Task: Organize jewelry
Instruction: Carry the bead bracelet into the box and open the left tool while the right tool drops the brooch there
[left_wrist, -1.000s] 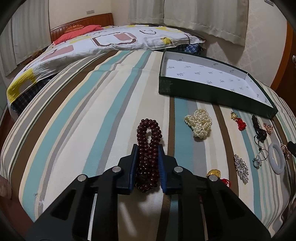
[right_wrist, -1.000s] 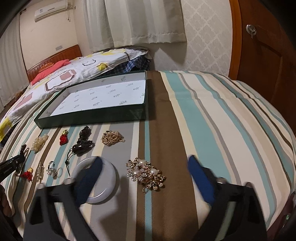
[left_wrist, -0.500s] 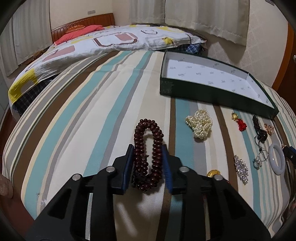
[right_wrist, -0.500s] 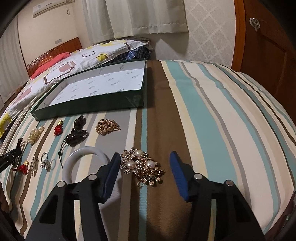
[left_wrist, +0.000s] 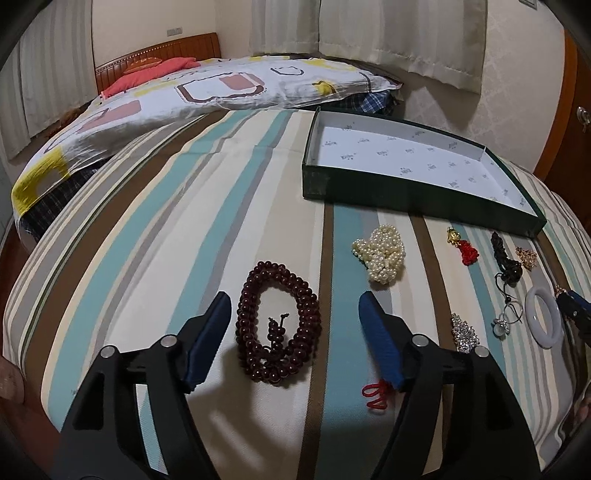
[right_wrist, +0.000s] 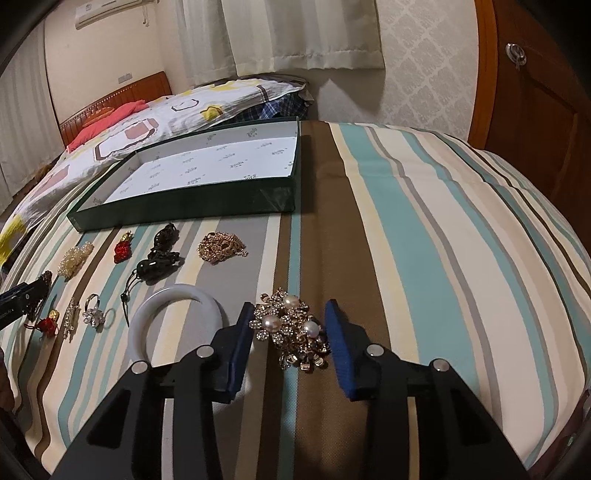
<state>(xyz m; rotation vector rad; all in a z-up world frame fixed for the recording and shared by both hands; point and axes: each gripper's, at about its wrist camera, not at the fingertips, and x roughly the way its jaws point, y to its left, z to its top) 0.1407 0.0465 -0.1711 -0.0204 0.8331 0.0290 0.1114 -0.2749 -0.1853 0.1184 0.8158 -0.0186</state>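
Observation:
My left gripper (left_wrist: 295, 308) is open, its blue pads on either side of a dark red bead bracelet (left_wrist: 279, 326) that lies loose on the striped bedspread. My right gripper (right_wrist: 290, 319) is open around a gold and pearl brooch (right_wrist: 291, 334), the pads close to it on both sides but apart from it. An empty green box (left_wrist: 417, 171) with white lining stands beyond the jewelry; it also shows in the right wrist view (right_wrist: 192, 184).
Loose pieces lie in front of the box: a pearl cluster (left_wrist: 382, 254), a red charm (left_wrist: 467, 251), a black cord (right_wrist: 160, 258), a gold chain (right_wrist: 221, 245), a white bangle (right_wrist: 173, 314), a ring (right_wrist: 94, 314), a crystal brooch (left_wrist: 463, 332). A wooden door (right_wrist: 535, 110) stands right.
My left gripper has opened and let go of the dark red bracelet, which has spread flat on the bed. My right gripper has narrowed and moved in around the pearl brooch.

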